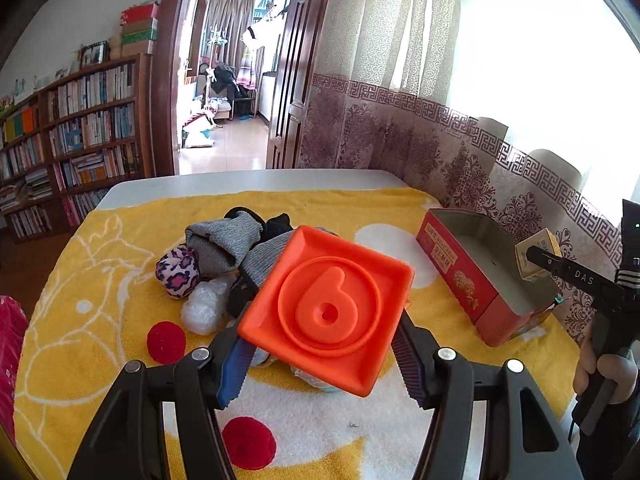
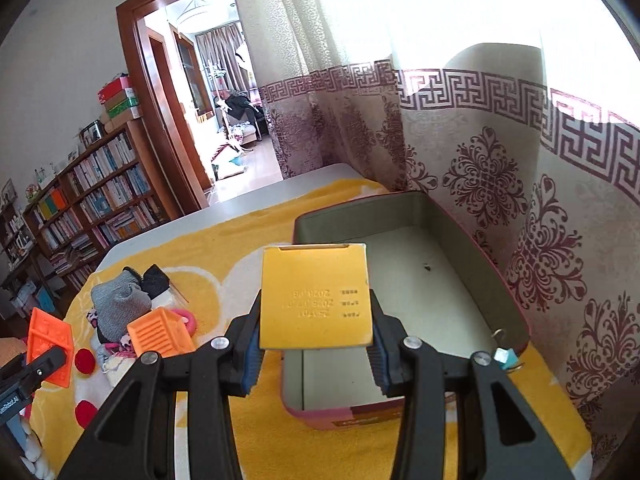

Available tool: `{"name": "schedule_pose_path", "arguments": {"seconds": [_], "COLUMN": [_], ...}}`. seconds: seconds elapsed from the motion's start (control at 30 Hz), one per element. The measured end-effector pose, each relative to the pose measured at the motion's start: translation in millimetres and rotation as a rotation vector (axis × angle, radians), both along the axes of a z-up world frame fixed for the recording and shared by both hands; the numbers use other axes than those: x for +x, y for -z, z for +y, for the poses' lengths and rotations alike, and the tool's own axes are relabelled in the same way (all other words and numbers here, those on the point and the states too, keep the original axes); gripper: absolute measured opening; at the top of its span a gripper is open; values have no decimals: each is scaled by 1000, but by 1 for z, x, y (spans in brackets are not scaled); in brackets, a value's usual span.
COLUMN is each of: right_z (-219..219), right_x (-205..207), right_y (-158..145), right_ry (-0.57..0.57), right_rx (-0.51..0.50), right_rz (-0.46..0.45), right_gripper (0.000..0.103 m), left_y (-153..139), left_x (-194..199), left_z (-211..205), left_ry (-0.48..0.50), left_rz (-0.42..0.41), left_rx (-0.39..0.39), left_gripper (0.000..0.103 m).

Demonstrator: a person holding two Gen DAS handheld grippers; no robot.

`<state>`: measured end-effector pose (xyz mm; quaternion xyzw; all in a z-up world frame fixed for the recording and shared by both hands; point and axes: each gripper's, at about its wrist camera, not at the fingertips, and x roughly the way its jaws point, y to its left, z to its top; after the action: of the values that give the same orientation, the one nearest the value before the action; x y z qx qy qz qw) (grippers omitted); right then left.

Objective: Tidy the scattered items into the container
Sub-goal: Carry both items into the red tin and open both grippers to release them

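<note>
Left claw point(image 1: 324, 360), nearest the lens, grips an orange block point(image 1: 326, 308) by two opposite sides; the block's face, with a raised 6 in a ring, is turned toward the camera and tilted, held clear above the yellow towel point(image 1: 120, 240) that covers the counter point(image 1: 240, 182). Right claw point(image 2: 316, 354) is clamped on a yellow carton point(image 2: 314, 296) by its two side faces, with the carton's stamped end panel facing the lens. The carton hangs over the near end of the open red tin point(image 2: 404, 248), which stands on the towel by the counter's right edge, close to the patterned curtain point(image 2: 500, 168); the tin's grey floor shows bare apart from a small dark speck. A small teal tag point(image 2: 505, 358) sits at the tin's near right rim. Toward the counter's far left lies a heap: grey knit point(image 1: 224, 244), a pink-and-black spotted piece point(image 1: 178, 270), a crumpled clear bag point(image 1: 204, 306) and dark fabric point(image 1: 276, 222). A second orange block point(image 2: 160, 332), ribbed, rests beside that heap in the right-wrist view.
</note>
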<state>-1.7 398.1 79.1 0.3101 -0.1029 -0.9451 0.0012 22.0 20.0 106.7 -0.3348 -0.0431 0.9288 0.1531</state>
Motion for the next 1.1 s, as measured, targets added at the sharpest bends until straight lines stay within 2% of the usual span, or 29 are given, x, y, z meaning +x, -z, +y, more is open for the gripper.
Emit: {"name": "schedule_pose_path", "arguments": {"seconds": [0.2, 0.33, 0.4, 0.47, 0.6, 0.73, 1.0, 1.03, 1.07, 1.1], "right_z": [46, 62, 63, 64, 71, 82, 81, 81, 81, 81], "right_x": [-12, -17, -15, -10, -3, 2, 5, 6, 7, 8], "right_y": [7, 12, 8, 2, -9, -14, -19, -20, -21, -21], "right_ry": [111, 94, 94, 108, 130, 159, 161, 169, 179, 187], "right_rx": [36, -55, -64, -57, -77, -121, -135, -131, -131, -133], "right_rz": [-69, -118, -109, -82, -41, -24, 7, 13, 17, 22], "right_gripper": [49, 50, 59, 80, 81, 81, 81, 81, 81, 81], "left_y": [-12, -16, -18, -22, -25, -22, 1, 4, 7, 9], "left_x": [-5, -9, -12, -13, -18, -28, -46, -48, -50, -51], "left_z": [55, 90, 108, 127, 163, 194, 245, 249, 252, 252], "left_ry": [114, 183, 218, 254, 316, 364, 448, 458, 461, 451], "left_rz": [12, 0, -3, 2, 15, -16, -77, -80, -84, -80], "left_rx": [-7, -6, -3, -6, -16, 4, 19, 19, 16, 14], "left_gripper": [65, 65, 65, 65, 65, 65, 66, 74, 89, 92]}}
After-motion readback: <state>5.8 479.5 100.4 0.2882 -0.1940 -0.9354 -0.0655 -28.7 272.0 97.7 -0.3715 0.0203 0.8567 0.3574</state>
